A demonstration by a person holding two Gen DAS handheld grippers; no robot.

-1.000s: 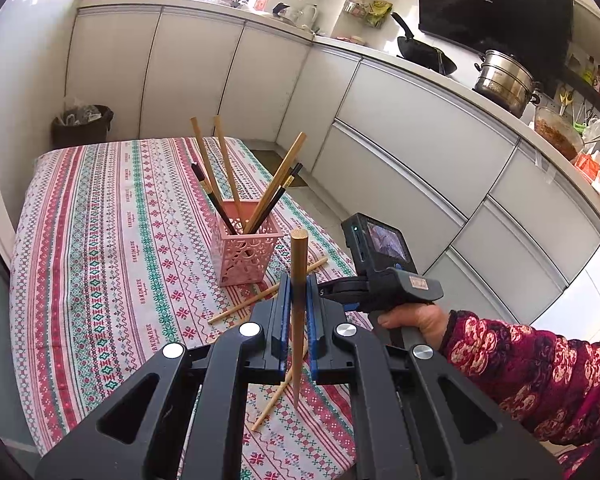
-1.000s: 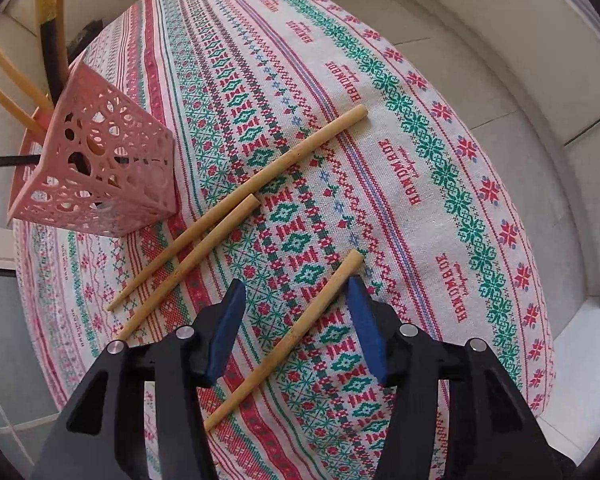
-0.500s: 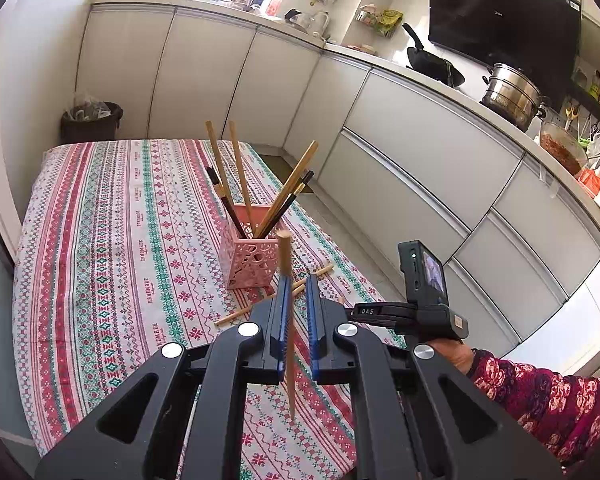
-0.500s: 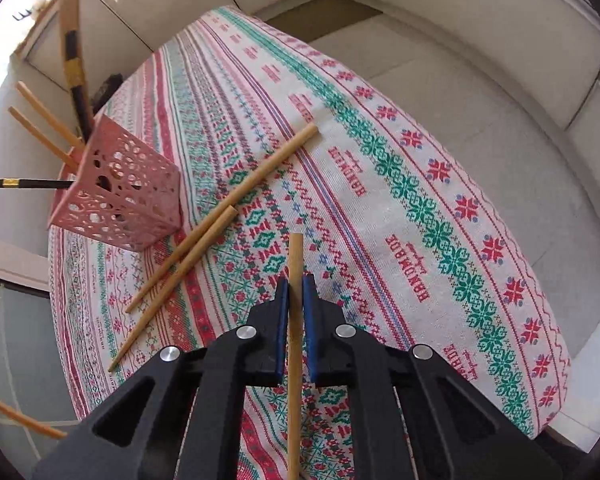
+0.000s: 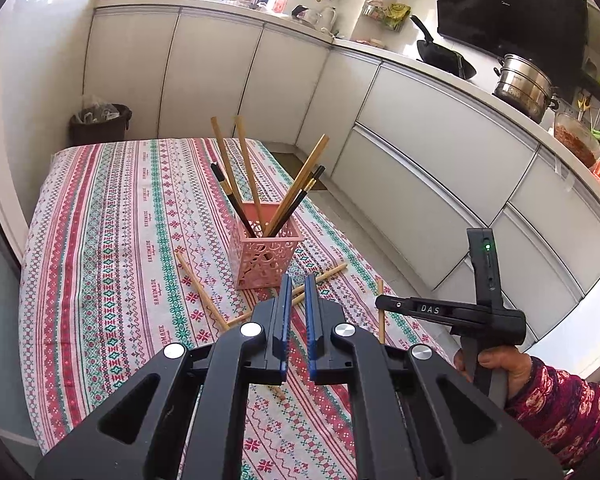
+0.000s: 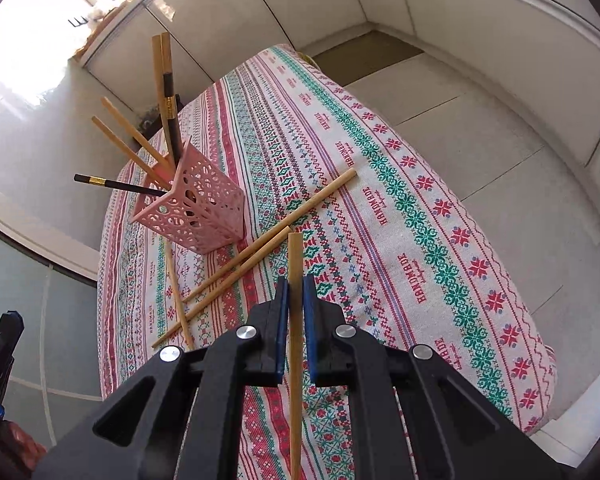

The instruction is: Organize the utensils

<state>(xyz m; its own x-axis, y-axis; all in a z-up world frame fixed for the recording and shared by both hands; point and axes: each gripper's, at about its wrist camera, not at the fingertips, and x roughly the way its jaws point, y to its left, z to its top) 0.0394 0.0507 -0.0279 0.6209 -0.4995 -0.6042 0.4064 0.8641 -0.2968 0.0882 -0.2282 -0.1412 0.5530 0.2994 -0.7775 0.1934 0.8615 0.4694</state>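
Two grippers, both with jaws drawn in.

Left gripper (image 5: 296, 280): blue pads stand narrow, a thin slit between them, and I see nothing clamped in it. It is angled down toward the table (image 5: 100, 240), and the pink holder (image 5: 265, 256) lies just beyond the tips. A short end of a stick shows under my left jaw; I cannot tell whether it touches the gripper.

Right gripper (image 6: 296, 280): pads closed on one bamboo chopstick (image 6: 295, 360). The stick runs lengthwise through the jaws, its blunt end out past the fingertips and its other end trailing back under the body. From the left wrist view this gripper hangs over the table edge that faces the cabinets (image 5: 440, 152), clear of the cloth, with the stick upright across its tip. My right hand (image 5: 496, 364), in a patterned sleeve (image 5: 560, 408), grips the handle from below.

Task items: the holder stands upright on the table, toward the cabinet-side edge, about halfway along. It holds several bamboo and black chopsticks that lean outward. Three loose chopsticks (image 6: 260, 246) lie flat on the cloth between the holder and the near edge. Two lie nearly parallel; the third crosses their near ends.
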